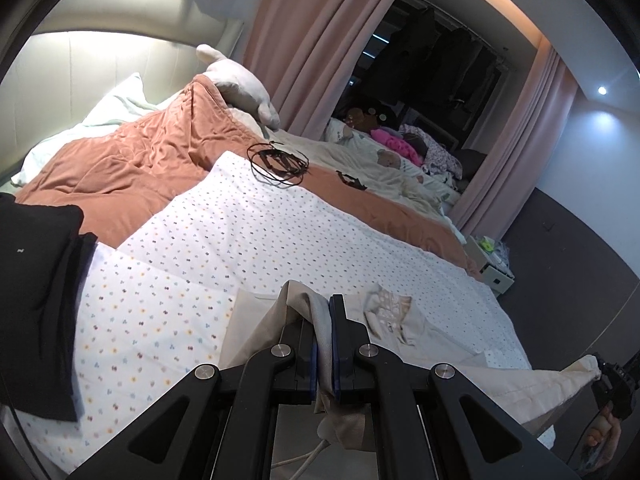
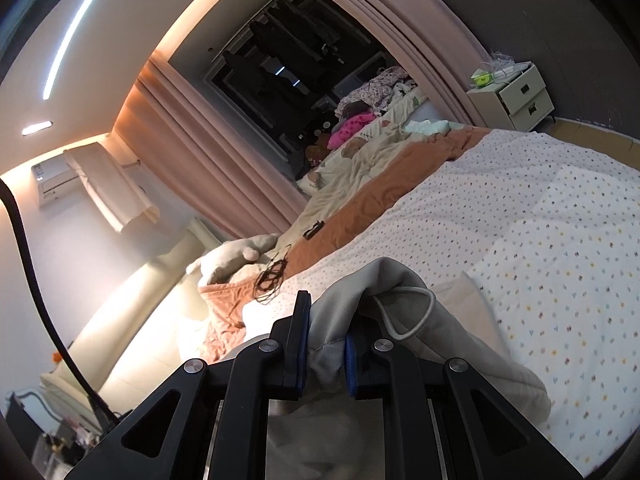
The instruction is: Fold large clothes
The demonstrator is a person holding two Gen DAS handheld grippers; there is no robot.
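The left gripper (image 1: 324, 344) has its blue-padded jaws pinched almost together on a thin fold of a beige garment (image 1: 432, 344), a soft matte knit that drapes off to its right over the bed, with a crumpled pale print just beyond the right jaw, too creased to read; the right gripper (image 2: 326, 344) is clamped on a thicker, rounded bunch of the same beige garment (image 2: 400, 304), jaws a little apart with cloth filling the gap, and a smooth cream drawstring (image 2: 416, 312) loops just right of them; the garment's lower part runs under both tools and is cut off at the frame edge; ahead of both lies a white dotted sheet (image 1: 260, 232), flat and finely speckled, and beyond it a rumpled rust-orange quilt (image 1: 132, 168) with a stitched edge; a thin black cord coil (image 1: 278, 162) sits on the far seam between them; left of the left gripper a folded black cloth (image 1: 36, 300) is partly cropped; at the far right of the left view the other gripper (image 1: 612, 384) and a hand below it are blurred and cut by the lens rim.
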